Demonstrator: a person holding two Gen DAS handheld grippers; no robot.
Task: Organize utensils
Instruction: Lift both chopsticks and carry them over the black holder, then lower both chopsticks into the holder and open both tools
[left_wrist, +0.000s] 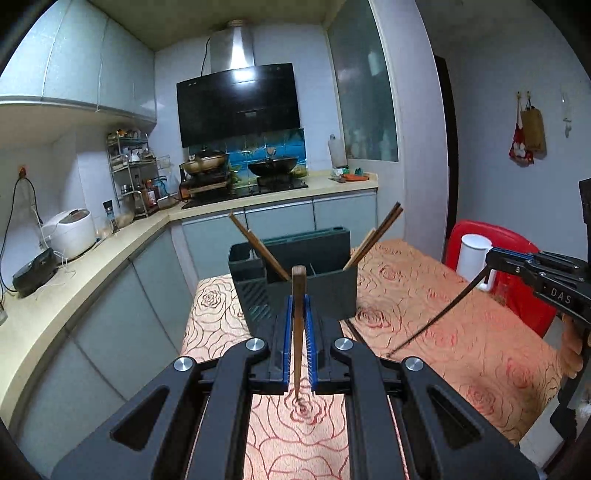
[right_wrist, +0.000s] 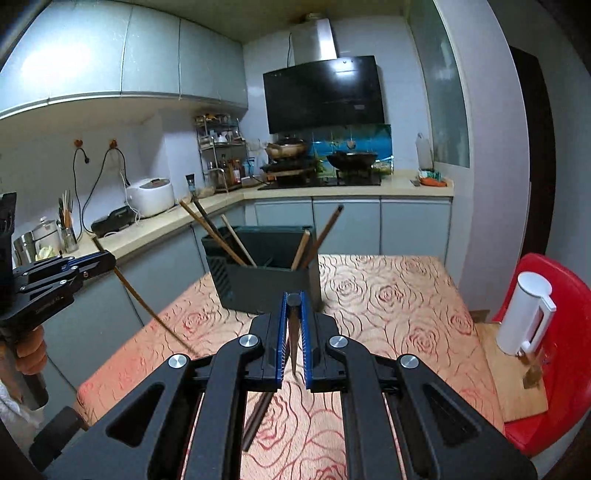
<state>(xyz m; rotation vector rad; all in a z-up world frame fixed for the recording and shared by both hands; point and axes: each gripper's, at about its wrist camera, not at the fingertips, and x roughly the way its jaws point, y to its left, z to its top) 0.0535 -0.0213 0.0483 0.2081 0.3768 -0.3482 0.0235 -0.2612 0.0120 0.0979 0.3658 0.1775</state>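
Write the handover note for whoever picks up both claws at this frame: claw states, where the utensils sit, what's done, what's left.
Left claw: shut on a brown chopstick, tip pointing down toward the tablecloth.
Right claw: shut on a dark chopstick, also lifted off the cloth.
Utensil holder: stands on the table ahead, with several chopsticks leaning out of its compartments.
Done: those chopsticks stowed.
Left: drop both held chopsticks into the holder.

Orange rose-patterned tablecloth (left_wrist: 424, 295); dark green holder (left_wrist: 295, 284); red chair (right_wrist: 554, 295).
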